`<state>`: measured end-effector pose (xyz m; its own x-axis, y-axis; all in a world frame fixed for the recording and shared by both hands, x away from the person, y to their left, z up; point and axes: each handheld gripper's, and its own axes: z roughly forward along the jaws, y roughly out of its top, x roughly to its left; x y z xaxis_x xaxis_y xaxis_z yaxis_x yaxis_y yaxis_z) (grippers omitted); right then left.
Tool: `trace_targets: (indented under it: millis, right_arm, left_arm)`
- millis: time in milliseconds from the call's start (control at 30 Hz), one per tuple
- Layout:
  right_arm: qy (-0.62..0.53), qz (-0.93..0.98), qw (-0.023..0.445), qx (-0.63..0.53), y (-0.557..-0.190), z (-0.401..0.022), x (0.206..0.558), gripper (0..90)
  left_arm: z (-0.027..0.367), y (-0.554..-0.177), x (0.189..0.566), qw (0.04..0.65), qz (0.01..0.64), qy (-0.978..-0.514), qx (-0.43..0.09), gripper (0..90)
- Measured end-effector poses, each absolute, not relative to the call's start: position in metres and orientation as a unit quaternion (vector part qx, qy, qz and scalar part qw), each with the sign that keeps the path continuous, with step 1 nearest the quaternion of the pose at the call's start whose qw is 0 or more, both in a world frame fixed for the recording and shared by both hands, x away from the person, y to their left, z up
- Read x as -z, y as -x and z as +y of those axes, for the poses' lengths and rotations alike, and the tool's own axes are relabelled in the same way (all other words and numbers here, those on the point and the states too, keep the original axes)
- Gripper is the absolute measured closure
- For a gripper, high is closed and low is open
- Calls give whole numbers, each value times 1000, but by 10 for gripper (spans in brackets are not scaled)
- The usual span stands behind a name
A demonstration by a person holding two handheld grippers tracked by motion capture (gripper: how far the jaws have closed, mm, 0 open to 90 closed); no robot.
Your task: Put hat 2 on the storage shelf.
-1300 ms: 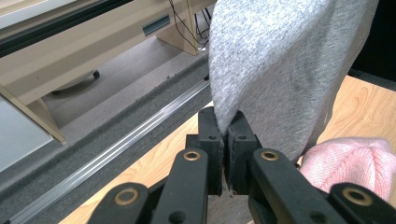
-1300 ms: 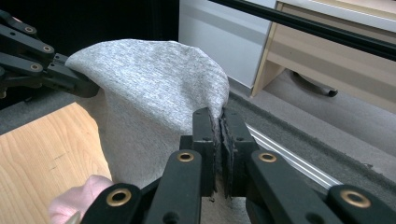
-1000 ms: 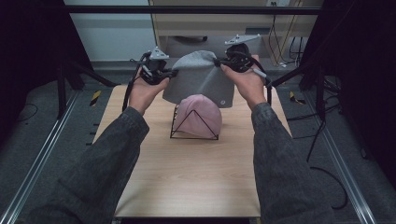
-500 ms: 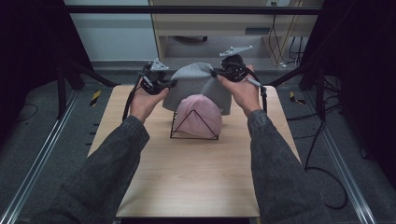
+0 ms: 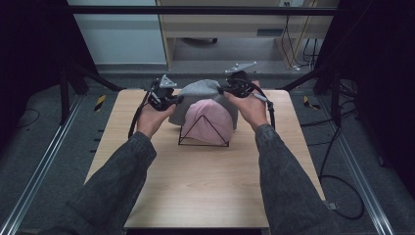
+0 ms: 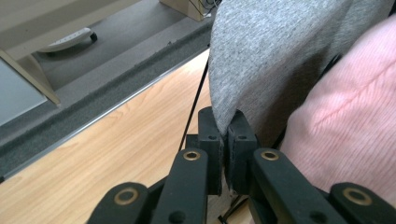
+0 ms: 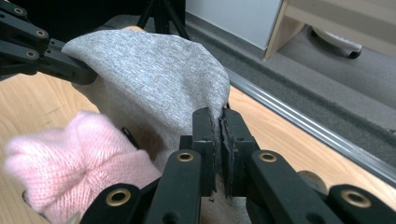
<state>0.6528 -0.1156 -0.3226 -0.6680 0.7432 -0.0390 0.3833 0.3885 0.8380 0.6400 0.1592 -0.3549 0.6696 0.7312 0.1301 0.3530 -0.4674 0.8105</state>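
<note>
A grey knit hat (image 5: 203, 91) hangs stretched between my two grippers, behind and partly over a pink knit hat (image 5: 211, 117) that sits on a black wire stand (image 5: 203, 137). My left gripper (image 5: 177, 100) is shut on the grey hat's left edge (image 6: 224, 112); the fabric is pinched between its pads. On the other side, my right gripper (image 5: 222, 90) is shut on the grey hat's right edge (image 7: 219, 114). The pink hat (image 7: 70, 154) lies just below and in front of the grey one (image 7: 154, 74). The left gripper's jaws also show far off at the grey hat's other corner (image 7: 88, 74).
The wooden table (image 5: 205, 191) has bare room in front of the stand and at both sides. Behind its far edge runs a grey floor strip and a wooden cabinet (image 5: 235, 24). Metal rails (image 5: 44, 171) and cables (image 5: 337, 161) flank the table.
Both hands have come down with the grey hat, which now hangs lower, closer over the pink hat on the stand. Both grips stayed shut.
</note>
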Motion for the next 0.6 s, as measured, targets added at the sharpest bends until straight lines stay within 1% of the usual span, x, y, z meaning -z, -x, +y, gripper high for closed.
trace_targets:
  millis: [167, 600]
  right_arm:
    - [-352, 809, 202, -425, -651, -114, 332, 857]
    - [-360, 812, 193, -416, -652, -113, 342, 852]
  left_arm:
    - [162, -639, 367, 388, 339, -825, -231, 863]
    - [163, -639, 378, 378, 344, -830, -222, 861]
